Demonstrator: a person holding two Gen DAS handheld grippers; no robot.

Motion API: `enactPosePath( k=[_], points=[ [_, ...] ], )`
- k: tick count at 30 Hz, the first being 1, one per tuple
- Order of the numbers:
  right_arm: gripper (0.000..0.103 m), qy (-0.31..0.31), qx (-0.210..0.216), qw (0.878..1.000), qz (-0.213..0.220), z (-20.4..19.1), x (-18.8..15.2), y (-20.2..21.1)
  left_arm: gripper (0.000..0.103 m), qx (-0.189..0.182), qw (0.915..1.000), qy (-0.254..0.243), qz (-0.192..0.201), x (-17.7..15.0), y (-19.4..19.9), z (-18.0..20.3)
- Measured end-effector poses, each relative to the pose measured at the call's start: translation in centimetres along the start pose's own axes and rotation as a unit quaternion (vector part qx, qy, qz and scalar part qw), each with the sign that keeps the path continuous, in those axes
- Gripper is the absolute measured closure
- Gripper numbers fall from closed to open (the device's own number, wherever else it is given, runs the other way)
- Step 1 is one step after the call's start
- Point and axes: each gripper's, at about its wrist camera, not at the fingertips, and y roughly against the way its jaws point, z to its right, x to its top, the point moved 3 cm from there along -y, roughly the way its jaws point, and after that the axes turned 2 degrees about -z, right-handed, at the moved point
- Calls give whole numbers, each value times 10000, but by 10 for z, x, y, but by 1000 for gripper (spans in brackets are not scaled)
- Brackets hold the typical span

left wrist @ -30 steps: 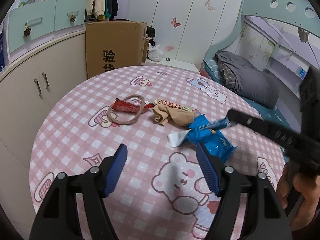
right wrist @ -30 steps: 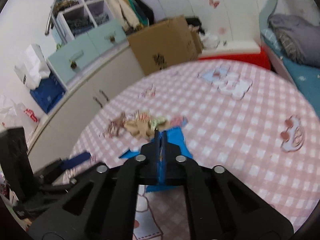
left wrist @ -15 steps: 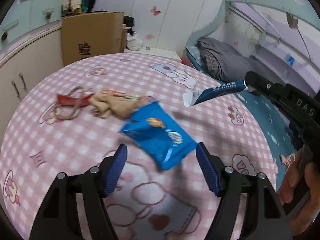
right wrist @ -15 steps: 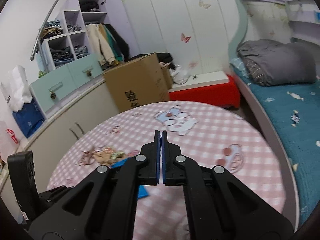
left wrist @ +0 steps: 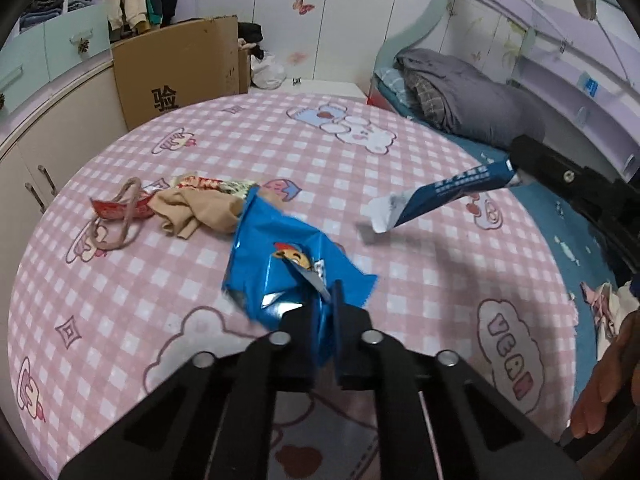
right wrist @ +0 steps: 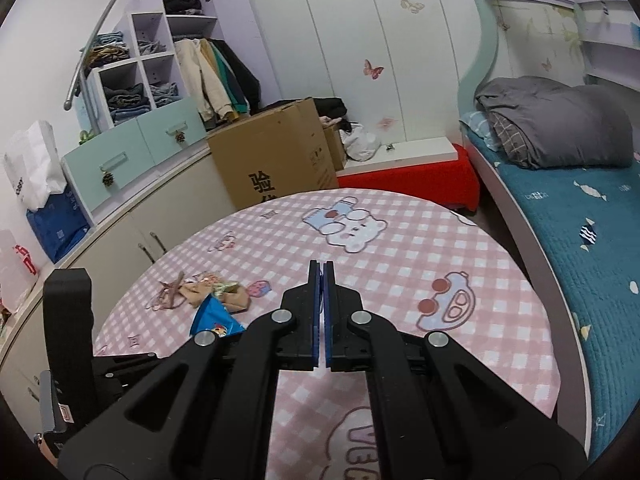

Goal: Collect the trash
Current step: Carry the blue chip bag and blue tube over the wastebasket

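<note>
My left gripper [left wrist: 322, 312] is shut on the near edge of a crumpled blue snack bag [left wrist: 280, 256], which hangs over the pink checked round table [left wrist: 420, 280]. My right gripper [right wrist: 322, 280] is shut on a long blue and white sachet [left wrist: 436, 198], seen in the left wrist view sticking out over the table's right side; the sachet is hidden in the right wrist view. A red wrapper [left wrist: 120, 208], a loop of brown cord [left wrist: 120, 224], a beige cloth [left wrist: 196, 208] and a printed wrapper [left wrist: 216, 184] lie together at the table's left. The blue bag [right wrist: 214, 318] also shows in the right wrist view.
A cardboard box [left wrist: 176, 68] stands behind the table beside curved cabinets [left wrist: 60, 120]. A bed [right wrist: 580, 220] with a grey blanket [right wrist: 556, 128] lies to the right. A red step [right wrist: 408, 176] sits behind the table.
My left gripper has closed on the blue snack bag, which was lying loose before. My right gripper has lifted away to the right with the sachet.
</note>
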Motion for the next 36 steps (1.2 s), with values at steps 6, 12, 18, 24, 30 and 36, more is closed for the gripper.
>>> enactPosePath(
  k=[6,12,18,24,30,36],
  points=[
    [102,113,262,9996,54,-28,5,14,99,-98,9985,364,396,-5,44,-29],
    [102,376,639,9972,8,-86,3,22,99,-22,9924,965,768,-26,97,-89],
    [102,773,1237,9890,-236,-170,-18,18,99,313,9810,1632,1003,-72,151,-168],
    [102,1232,1899,9719,-653,-271,-60,7,99,806,9629,2372,1002,-139,188,-258],
    [102,1664,2292,9517,-1185,-359,-119,-18,99,1026,9402,3171,705,-208,186,-330],
    [102,2130,2288,9346,-1696,-420,-191,-60,99,1056,9193,3778,303,-265,159,-388]
  ],
)
